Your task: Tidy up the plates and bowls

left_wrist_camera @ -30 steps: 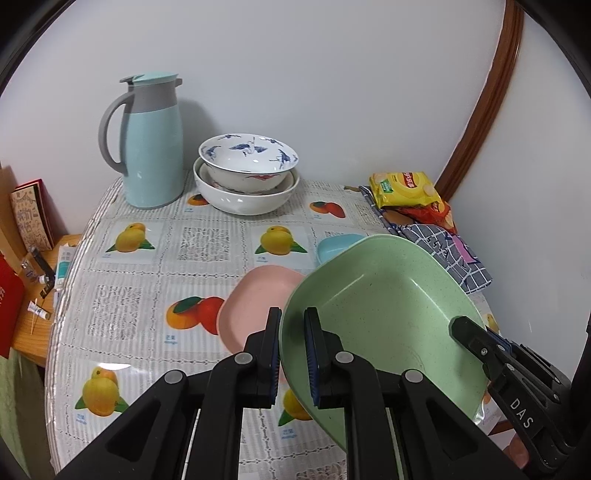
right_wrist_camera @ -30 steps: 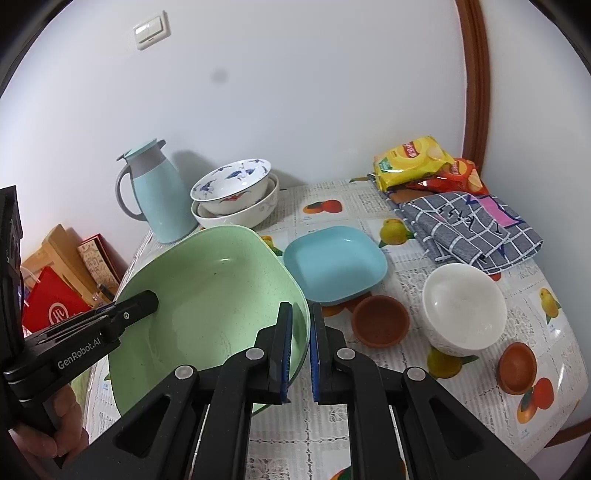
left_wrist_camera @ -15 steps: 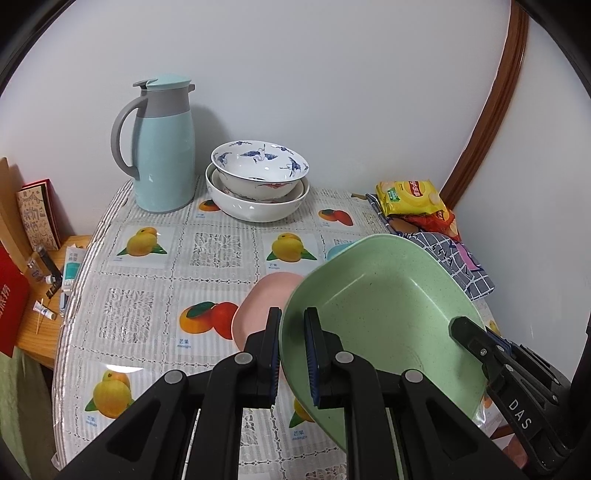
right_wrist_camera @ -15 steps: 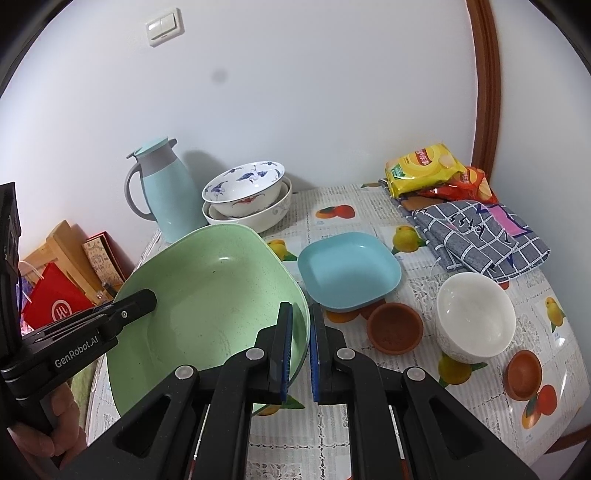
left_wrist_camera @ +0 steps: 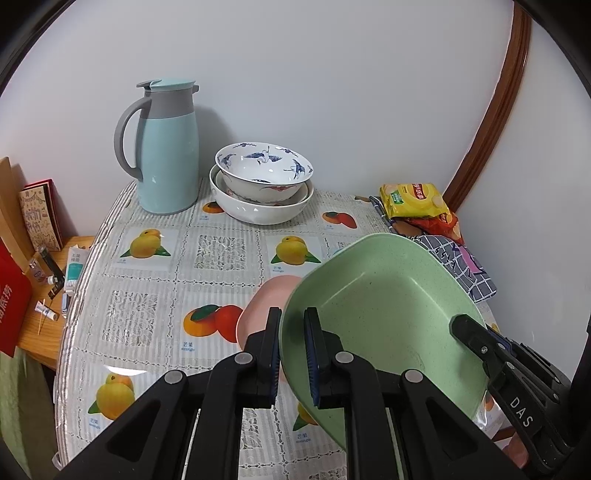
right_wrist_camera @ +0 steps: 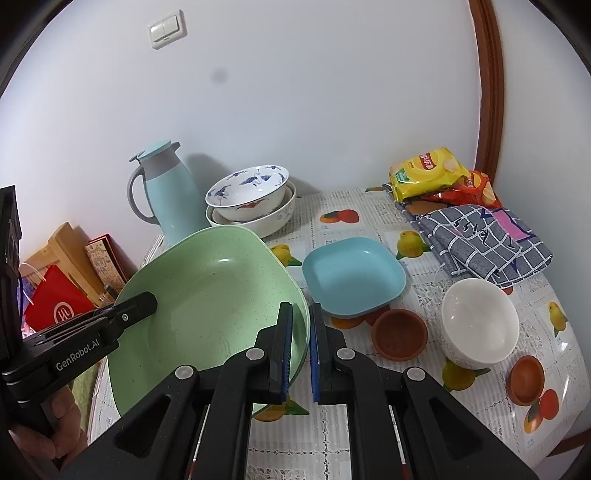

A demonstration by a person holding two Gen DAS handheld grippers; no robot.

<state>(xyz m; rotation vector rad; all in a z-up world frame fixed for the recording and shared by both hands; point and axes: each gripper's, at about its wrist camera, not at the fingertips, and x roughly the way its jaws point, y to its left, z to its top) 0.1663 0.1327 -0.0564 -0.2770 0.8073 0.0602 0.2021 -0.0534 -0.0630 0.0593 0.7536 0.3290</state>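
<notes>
Only the right wrist view shows the blue plate beside the green plate; both the left gripper and right gripper clamp its opposite rims, holding it tilted above the table

The setting is a home dining corner. A table covered with a fruit-print plastic cloth stands against a white wall. At the back of the table, a pale blue thermos jug stands beside stacked porcelain bowls. Snack packets and a folded checked cloth lie at its right edge. A light switch is mounted on the wall above the jug (typical domestic fitting). Left of the table, a low wooden stand carries small household items.
</notes>
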